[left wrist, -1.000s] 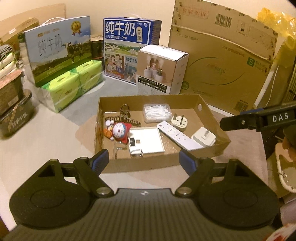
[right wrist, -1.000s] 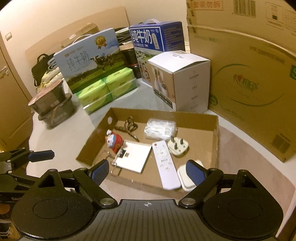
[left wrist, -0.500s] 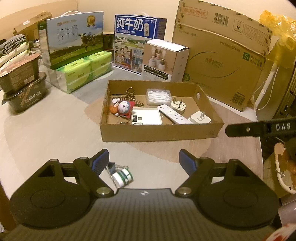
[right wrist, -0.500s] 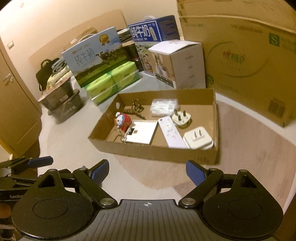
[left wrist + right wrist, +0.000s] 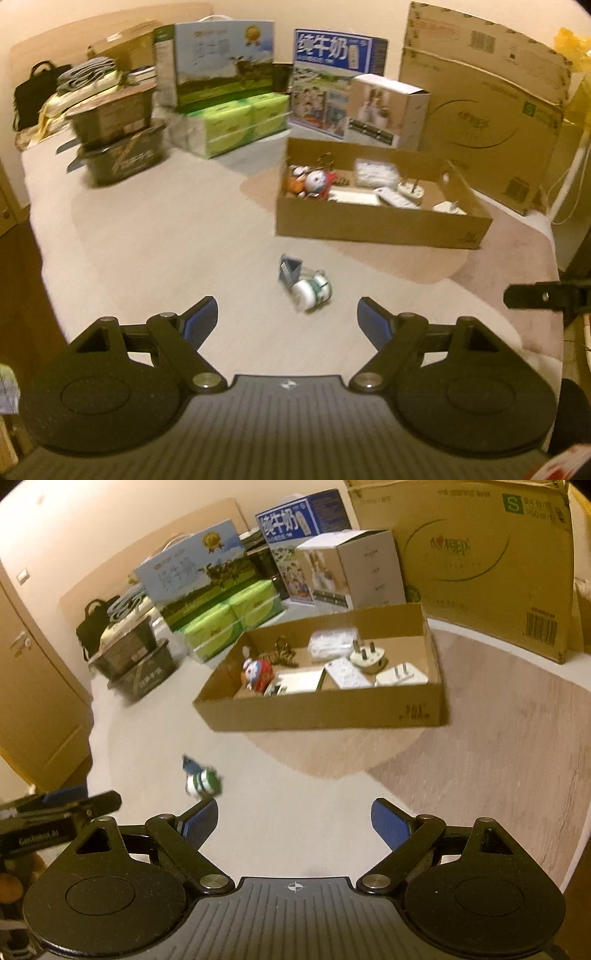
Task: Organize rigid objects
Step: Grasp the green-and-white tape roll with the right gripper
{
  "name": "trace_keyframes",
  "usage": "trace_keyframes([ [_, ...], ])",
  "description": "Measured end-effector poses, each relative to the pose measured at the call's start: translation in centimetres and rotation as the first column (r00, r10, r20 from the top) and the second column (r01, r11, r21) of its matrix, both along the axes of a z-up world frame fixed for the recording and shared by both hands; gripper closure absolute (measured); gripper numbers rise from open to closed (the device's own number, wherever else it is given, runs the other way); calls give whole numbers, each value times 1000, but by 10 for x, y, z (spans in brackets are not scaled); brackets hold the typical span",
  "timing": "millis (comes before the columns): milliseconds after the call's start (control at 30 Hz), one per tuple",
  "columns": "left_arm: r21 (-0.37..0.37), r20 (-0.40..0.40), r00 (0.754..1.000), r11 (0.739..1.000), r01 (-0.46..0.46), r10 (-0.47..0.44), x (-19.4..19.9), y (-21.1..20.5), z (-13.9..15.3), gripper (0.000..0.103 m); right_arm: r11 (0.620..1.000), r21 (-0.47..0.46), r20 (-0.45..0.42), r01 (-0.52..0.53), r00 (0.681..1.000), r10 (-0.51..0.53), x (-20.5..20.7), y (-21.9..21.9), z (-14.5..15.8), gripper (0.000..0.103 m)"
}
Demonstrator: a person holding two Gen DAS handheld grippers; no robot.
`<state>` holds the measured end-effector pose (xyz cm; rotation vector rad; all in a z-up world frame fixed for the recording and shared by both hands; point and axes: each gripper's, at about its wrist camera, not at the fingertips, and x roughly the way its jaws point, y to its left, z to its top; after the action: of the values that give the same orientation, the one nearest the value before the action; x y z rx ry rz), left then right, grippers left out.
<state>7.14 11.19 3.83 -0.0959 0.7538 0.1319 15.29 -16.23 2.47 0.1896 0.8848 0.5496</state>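
A shallow cardboard tray [image 5: 380, 223] [image 5: 325, 714] holds a Doraemon toy [image 5: 318, 182] [image 5: 258, 671], a white flat box [image 5: 299, 679], a remote [image 5: 347, 674], two white plugs [image 5: 369, 657], a clear bag [image 5: 376, 171] and a keychain. A small white-and-green object with a dark blue clip [image 5: 308, 282] [image 5: 202, 780] lies on the table in front of the tray. My left gripper [image 5: 286, 319] is open and empty, just short of that object. My right gripper [image 5: 293, 818] is open and empty, to its right.
Milk cartons [image 5: 221, 62] [image 5: 338, 66], green tissue packs [image 5: 236, 123], a white box [image 5: 388, 110], dark bowls [image 5: 118, 155] and a large cardboard box [image 5: 484, 110] stand behind the tray. The table edge [image 5: 576, 812] runs at the right. A door [image 5: 33, 686] is at the left.
Both grippers have pulled back and away from the tray. The small white-and-green object has come into view on the table in front of them. Both stay open.
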Motion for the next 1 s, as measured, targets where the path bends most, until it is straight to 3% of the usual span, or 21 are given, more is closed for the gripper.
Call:
trace_keyframes([
  [400, -6, -27, 999, 1000, -29, 29, -15, 13, -22, 22, 995, -69, 105, -71, 991, 78, -36, 31, -16, 14],
  [1000, -15, -71, 996, 998, 60, -61, 18, 38, -51, 22, 988, -89, 135, -123, 982, 134, -14, 74, -38, 14],
])
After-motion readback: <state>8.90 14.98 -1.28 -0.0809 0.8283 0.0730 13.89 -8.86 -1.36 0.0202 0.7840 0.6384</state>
